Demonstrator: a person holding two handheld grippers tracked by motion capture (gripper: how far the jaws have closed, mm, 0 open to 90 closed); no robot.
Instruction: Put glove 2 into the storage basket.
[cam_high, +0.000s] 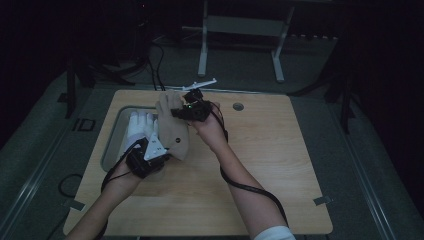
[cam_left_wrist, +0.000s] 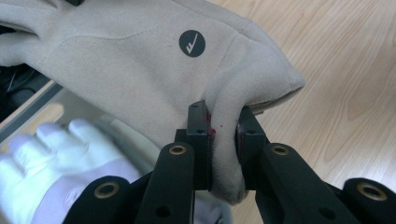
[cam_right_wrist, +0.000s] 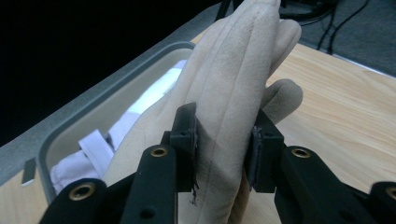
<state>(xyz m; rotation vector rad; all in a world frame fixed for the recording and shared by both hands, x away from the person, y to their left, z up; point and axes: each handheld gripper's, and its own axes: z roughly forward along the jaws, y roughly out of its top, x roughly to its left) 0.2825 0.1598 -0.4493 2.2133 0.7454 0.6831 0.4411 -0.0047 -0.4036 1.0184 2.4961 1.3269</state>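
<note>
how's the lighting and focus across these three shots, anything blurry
High view: dim, room beyond the table nearly black. Left gripper view: bright, beige glove sharp, white glove soft and blurred. Right gripper view: beige glove crisp, grey bin slightly soft, upper left black.

The beige glove (cam_left_wrist: 140, 60) looks like soft, matt, suede-like cloth with stitched seams. The table (cam_high: 260, 165) is pale wood-grain, smooth. The white glove (cam_left_wrist: 42, 154) is thin smooth cloth. The tray (cam_right_wrist: 93, 93) looks like matt grey plastic.
</note>
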